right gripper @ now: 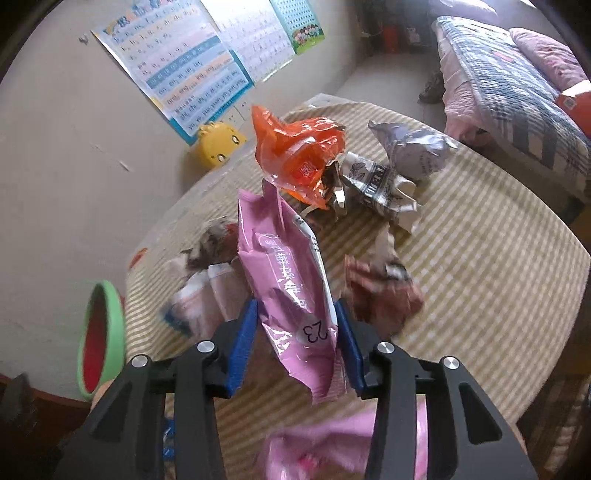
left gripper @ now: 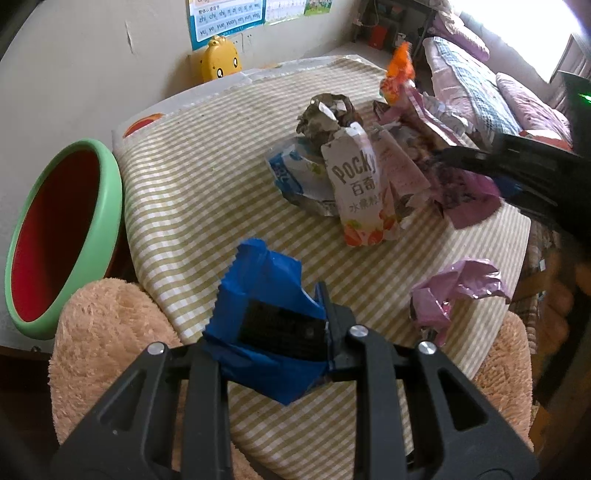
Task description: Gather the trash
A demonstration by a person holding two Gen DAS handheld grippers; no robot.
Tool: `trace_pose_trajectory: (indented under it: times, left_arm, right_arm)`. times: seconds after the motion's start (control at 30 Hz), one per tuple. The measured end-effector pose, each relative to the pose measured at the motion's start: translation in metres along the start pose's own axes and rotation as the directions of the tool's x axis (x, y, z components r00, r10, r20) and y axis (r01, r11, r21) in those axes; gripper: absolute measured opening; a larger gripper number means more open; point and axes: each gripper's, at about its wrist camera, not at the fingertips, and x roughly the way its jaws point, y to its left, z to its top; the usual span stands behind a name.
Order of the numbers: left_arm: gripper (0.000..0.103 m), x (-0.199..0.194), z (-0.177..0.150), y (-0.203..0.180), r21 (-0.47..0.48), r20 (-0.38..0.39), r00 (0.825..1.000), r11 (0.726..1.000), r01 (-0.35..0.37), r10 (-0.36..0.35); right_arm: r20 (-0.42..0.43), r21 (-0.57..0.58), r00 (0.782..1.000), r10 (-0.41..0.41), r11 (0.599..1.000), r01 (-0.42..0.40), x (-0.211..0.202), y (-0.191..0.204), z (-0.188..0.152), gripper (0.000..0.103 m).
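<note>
a striped tablecloth [left gripper: 207,192] covers the table, strewn with a pocky wrapper [left gripper: 360,188] and crumpled wrappers [right gripper: 391,184]

wrappers [left gripper: 354,177] on table [left gripper: 207,155], bin [left gripper: 62,236] left

Left wrist view: looks forward and down along the left gripper [left gripper: 273,332], close above the near edge of the worktop [left gripper: 207,192], facing the wall.
Right wrist view: looks forward along the right gripper [right gripper: 295,332], close over the worktop [right gripper: 480,258], facing the wall and bed [right gripper: 517,92].
Shared: striped worktop, green-rimmed bin [left gripper: 62,240] [right gripper: 101,336], yellow duck [left gripper: 221,59] [right gripper: 218,144], wall posters [left gripper: 225,18] [right gripper: 177,70].
</note>
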Motion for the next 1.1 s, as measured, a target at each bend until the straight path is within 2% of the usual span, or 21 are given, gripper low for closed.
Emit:
trace_pose_trajectory:
  times: [0.17, 0.43, 0.7, 0.9, 1.1]
  left_arm:
    - [0.034, 0.005, -0.002, -0.003, 0.009, -0.009, 1.000, 1.000, -0.006, 0.006]
    - [0.059, 0.003, -0.002, -0.003, 0.013, 0.016, 1.000, 1.000, -0.021, 0.020]
    - [0.065, 0.004, -0.003, 0.001, -0.008, 0.011, 1.000, 1.000, -0.016, 0.016]
    - [0.066, 0.009, -0.006, -0.005, 0.015, -0.005, 1.000, 1.000, -0.016, 0.016]
    - [0.081, 0.001, -0.004, -0.008, 0.021, 0.035, 0.999, 1.000, 0.014, -0.015]
  right_arm:
    - [0.024, 0.026, 0.999, 0.031, 0.999, -0.032, -0.029, -0.004, -0.025, 0.041]
    - [0.036, 0.096, 0.999, 0.021, 0.995, -0.024, -0.046, -0.018, -0.054, 0.041]
    - [0.044, 0.124, 0.999, 0.014, 0.992, -0.019, -0.049, -0.023, -0.060, 0.041]
    - [0.045, 0.125, 0.999, 0.021, 0.992, -0.026, -0.050, -0.022, -0.062, 0.041]
    - [0.053, 0.134, 0.998, 0.022, 0.991, -0.029, -0.051, -0.023, -0.063, 0.041]
